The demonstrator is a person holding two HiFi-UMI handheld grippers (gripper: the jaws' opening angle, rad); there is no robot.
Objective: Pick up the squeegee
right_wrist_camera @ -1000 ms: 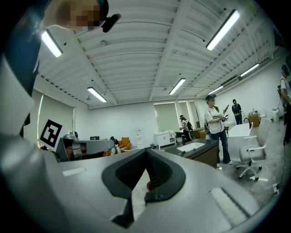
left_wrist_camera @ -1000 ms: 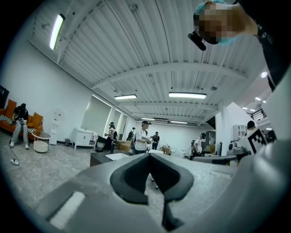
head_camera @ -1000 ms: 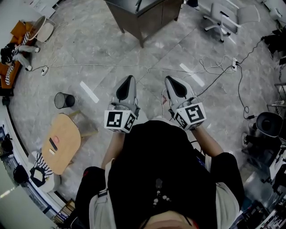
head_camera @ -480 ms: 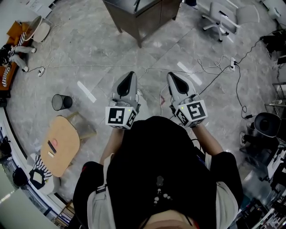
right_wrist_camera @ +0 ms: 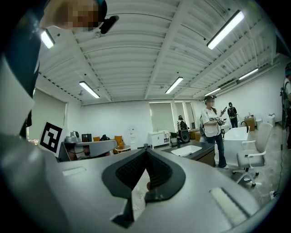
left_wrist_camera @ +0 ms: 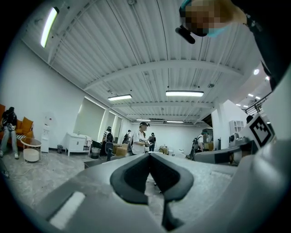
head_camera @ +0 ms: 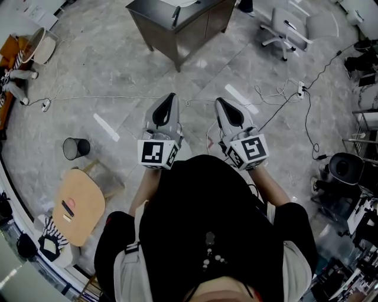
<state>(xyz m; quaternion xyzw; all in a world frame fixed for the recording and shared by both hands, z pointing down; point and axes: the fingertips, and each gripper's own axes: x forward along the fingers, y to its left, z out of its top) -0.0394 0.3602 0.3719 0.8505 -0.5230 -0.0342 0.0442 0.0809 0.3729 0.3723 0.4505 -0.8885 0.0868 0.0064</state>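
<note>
I see no squeegee that I can make out. My left gripper (head_camera: pixel 168 98) and right gripper (head_camera: pixel 220 102) are held side by side at waist height, pointing level over the grey floor toward a metal sink cabinet (head_camera: pixel 195 26). Both are shut, tips touching, with nothing between them; the left gripper view (left_wrist_camera: pixel 149 155) and right gripper view (right_wrist_camera: pixel 145 150) show the same. A thin dark object (head_camera: pixel 175 16) lies on the cabinet top; what it is I cannot tell. The right gripper view shows the cabinet's white basin (right_wrist_camera: pixel 188 149) ahead.
A black bin (head_camera: pixel 75 148) and a wooden stool (head_camera: pixel 82 203) stand at the left. Cables (head_camera: pixel 277 97) trail across the floor at the right, near a white office chair (head_camera: pixel 289 29). Several people (left_wrist_camera: pixel 138 139) stand beyond the cabinet.
The floor, bin and stool have slid down the head view and more of the cabinet shows at the top. Both grippers stayed shut, side by side, as they came nearer to it.
</note>
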